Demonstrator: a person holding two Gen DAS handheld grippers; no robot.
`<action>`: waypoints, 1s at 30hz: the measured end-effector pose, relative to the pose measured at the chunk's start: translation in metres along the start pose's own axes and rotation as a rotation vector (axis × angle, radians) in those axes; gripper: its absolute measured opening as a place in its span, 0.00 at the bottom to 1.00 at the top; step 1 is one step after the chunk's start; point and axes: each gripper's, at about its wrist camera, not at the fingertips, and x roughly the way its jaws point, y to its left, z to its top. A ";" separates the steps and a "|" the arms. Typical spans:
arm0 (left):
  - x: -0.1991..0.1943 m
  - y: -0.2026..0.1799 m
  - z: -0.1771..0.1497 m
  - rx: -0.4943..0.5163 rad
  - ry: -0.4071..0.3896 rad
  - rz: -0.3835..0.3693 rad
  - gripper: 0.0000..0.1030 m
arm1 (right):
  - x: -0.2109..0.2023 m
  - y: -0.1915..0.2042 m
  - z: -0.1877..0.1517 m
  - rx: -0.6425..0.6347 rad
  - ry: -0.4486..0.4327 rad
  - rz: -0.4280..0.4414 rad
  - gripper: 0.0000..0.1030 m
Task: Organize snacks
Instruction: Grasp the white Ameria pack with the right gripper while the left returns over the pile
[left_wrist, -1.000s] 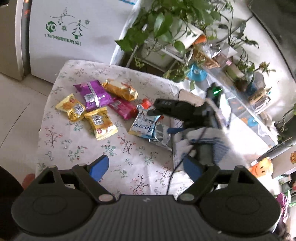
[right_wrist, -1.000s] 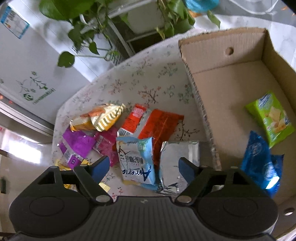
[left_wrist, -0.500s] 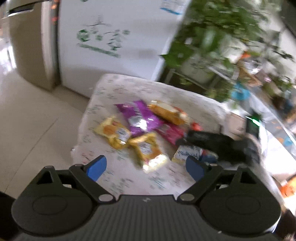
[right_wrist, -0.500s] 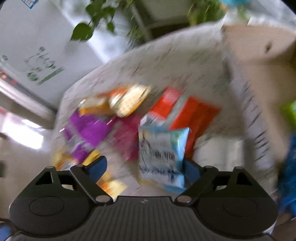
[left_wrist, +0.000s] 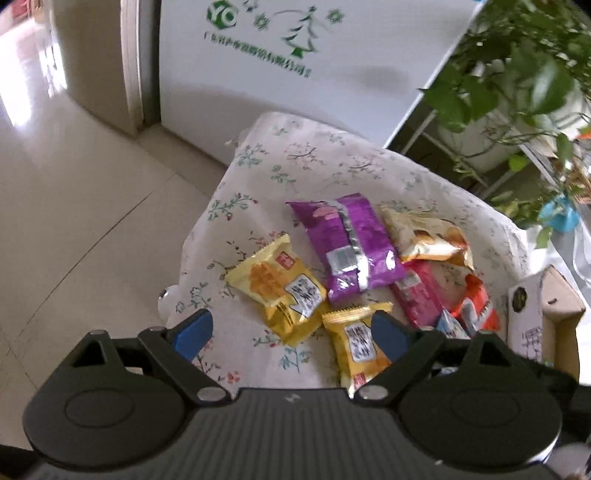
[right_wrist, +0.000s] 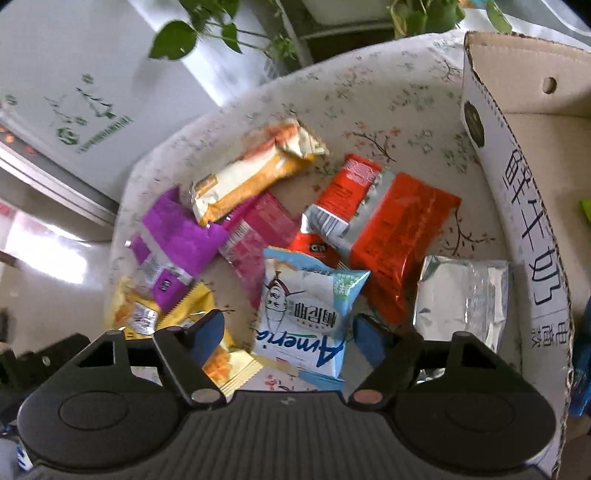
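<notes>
Most snack packets (right_wrist: 306, 240) lie loose on the table (right_wrist: 388, 99) beside the box (right_wrist: 517, 206) (its contents mostly unseen). Left gripper (left_wrist: 291, 332) and right gripper (right_wrist: 288, 328): jaws spread, empty.

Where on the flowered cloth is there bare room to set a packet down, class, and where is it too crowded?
Bare cloth lies beyond the gold packet, toward the plant, and between the red packet and the cardboard box. The table's corner left of the yellow packet is also free. The middle is crowded: purple packet, pink packet and blue packet overlap.
</notes>
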 end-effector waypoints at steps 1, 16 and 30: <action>0.005 0.001 0.003 0.002 0.004 0.008 0.90 | 0.002 0.002 0.000 0.002 -0.002 -0.012 0.78; 0.061 -0.001 0.026 0.050 0.072 0.028 0.90 | 0.014 0.016 -0.002 -0.034 -0.026 -0.142 0.57; 0.086 -0.006 0.026 0.122 0.025 0.082 0.93 | 0.007 0.022 -0.012 -0.049 0.025 -0.062 0.56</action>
